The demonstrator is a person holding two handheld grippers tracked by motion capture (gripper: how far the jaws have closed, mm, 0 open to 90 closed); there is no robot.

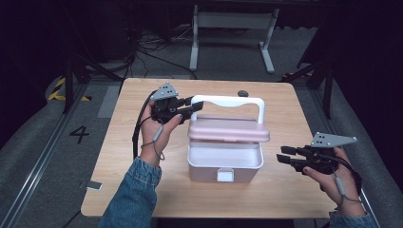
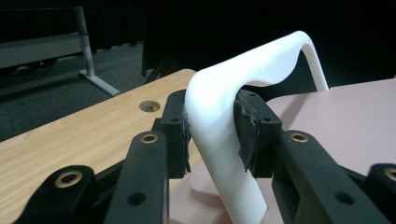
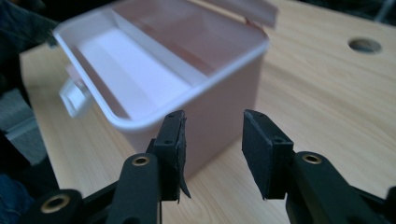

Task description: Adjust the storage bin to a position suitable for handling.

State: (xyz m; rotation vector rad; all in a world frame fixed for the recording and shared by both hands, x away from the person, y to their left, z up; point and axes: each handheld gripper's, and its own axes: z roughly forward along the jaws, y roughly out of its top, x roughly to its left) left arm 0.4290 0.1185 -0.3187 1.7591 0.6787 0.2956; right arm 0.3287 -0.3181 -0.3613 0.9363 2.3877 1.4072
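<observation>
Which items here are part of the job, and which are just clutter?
In the job:
- pink box, lid raised
- white handle, clamped by left tongs
- right tongs, open, beside the box

Lying about:
- small grey item at the table's near left corner
- white frame on the floor behind

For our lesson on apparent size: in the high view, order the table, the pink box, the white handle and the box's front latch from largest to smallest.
1. Table
2. Pink box
3. White handle
4. Front latch

Wooden table (image 1: 142,190), round hole (image 1: 243,93), white metal stand (image 1: 233,21)
</observation>
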